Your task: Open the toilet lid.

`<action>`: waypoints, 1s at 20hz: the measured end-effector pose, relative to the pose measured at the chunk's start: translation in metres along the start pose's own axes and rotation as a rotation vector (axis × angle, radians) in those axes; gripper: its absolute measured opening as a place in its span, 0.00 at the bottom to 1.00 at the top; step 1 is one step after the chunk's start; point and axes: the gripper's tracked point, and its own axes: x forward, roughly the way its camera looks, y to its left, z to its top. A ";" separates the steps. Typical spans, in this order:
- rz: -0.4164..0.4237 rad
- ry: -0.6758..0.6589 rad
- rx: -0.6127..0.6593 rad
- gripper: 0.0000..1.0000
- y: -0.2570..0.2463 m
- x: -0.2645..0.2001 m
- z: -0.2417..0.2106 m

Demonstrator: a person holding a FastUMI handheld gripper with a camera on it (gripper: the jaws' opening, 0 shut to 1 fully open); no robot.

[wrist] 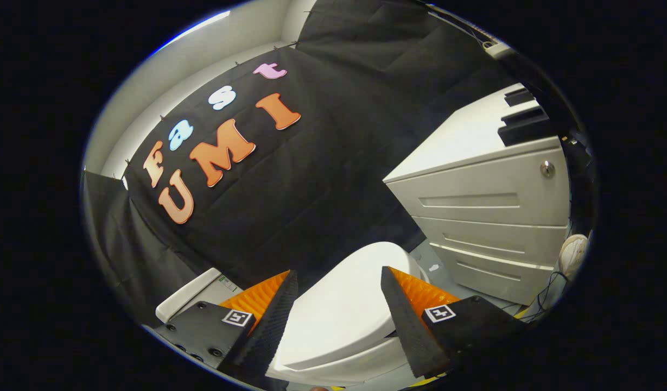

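A white toilet with its lid point(347, 309) lying flat and closed sits just below and ahead of me, seen at a tilt. Its tank point(192, 293) shows behind my left finger. My gripper point(338, 279) hangs above the lid with its fingers spread wide; nothing is between them but the lid's surface further down. The fingers point(279, 315) look apart from the lid, though the exact gap is hard to judge. The seat rim point(360, 361) shows under the lid's near edge.
A white drawer cabinet point(490, 217) with a round lock stands to the right of the toilet. A shoe point(573, 254) and some cables lie on the floor beside the cabinet. Black cloth forms the wall behind the toilet.
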 end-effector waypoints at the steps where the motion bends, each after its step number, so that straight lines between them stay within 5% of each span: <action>1: -0.008 0.010 0.015 0.99 -0.006 0.001 -0.007; 20: -0.081 0.204 0.323 0.99 -0.090 -0.018 -0.130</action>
